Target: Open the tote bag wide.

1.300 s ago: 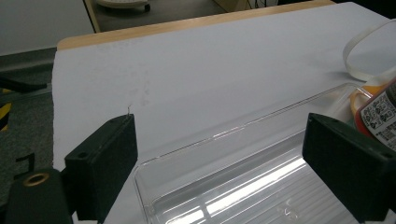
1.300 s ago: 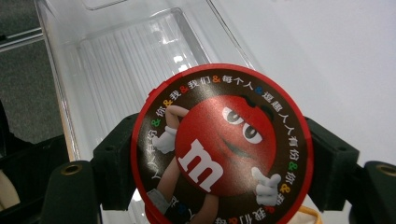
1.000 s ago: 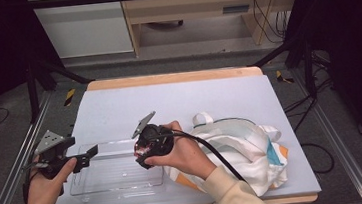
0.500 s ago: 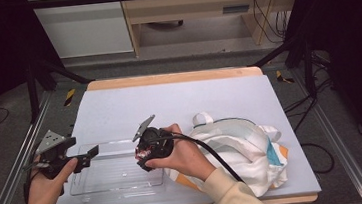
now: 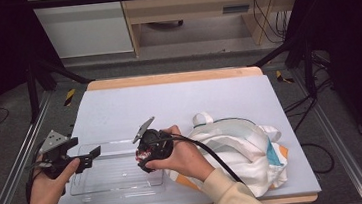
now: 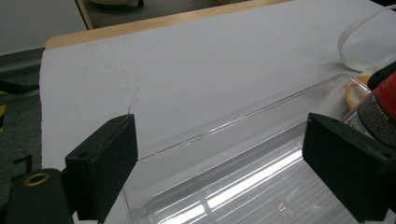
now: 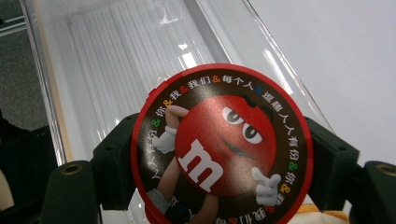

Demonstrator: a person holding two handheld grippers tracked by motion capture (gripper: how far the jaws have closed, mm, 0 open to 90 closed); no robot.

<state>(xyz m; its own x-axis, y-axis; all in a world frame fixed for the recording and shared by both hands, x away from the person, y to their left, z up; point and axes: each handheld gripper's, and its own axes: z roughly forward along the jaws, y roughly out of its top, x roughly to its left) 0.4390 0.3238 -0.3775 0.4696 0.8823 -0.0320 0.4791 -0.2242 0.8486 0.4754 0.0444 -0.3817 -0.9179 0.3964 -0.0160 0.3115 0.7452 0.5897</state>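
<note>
A clear plastic tray [image 5: 96,183] lies at the front left of the white table. My right gripper [image 5: 144,158] is shut on a red candy can [image 7: 219,144], whose round lid with a red cartoon figure faces the camera in the right gripper view. It holds the can over the tray's right end [image 7: 121,60]. The can's side [image 6: 380,112] also appears at the right edge of the left gripper view. My left gripper [image 5: 93,153] stands open at the tray's left end, its jaws wide apart above the tray's far rim [image 6: 243,123], with nothing between them.
A white cloth bag [image 5: 239,149] with teal and orange patches lies at the front right, its strap loop [image 6: 359,39] curling toward the tray. The table's wooden back edge [image 5: 171,78] and metal side rails [image 5: 16,163] frame the work area.
The right gripper with the can has shifted slightly forward and down toward the tray. The left gripper has barely moved.
</note>
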